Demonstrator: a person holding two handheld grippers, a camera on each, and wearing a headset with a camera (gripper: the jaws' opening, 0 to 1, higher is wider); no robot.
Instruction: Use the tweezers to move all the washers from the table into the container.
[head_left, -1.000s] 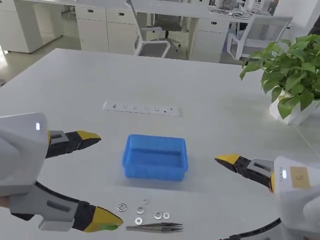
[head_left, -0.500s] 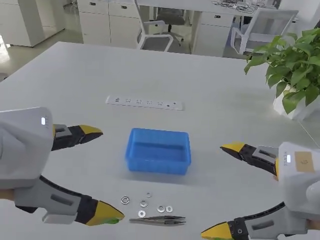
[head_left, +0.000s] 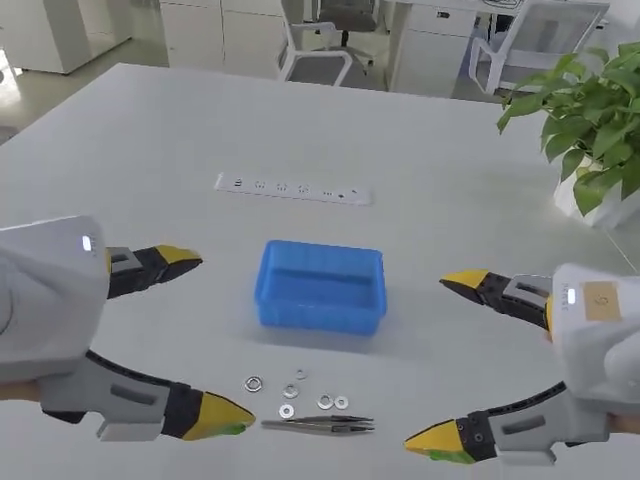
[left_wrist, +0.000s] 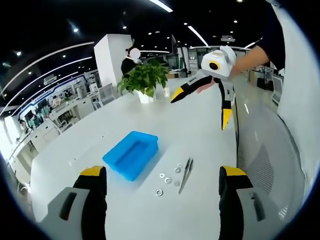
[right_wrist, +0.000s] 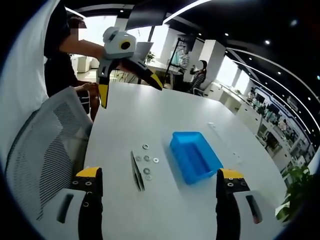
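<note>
A: Both gape empty: left tongs, right tongs. The tweezers lie flat on the desk, nearest us.

B: Thin. A clumsy pinch could skid them into the washers just at 12 o'clock, short of the container.

Light: bright, even, from ceiling strips
Shadows: soft, faint on tabletop
Focus: sharp
Edges: gripper views bend strongly

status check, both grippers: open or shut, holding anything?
left gripper: open, empty.
right gripper: open, empty.
tweezers lie on the table, not gripped.
</note>
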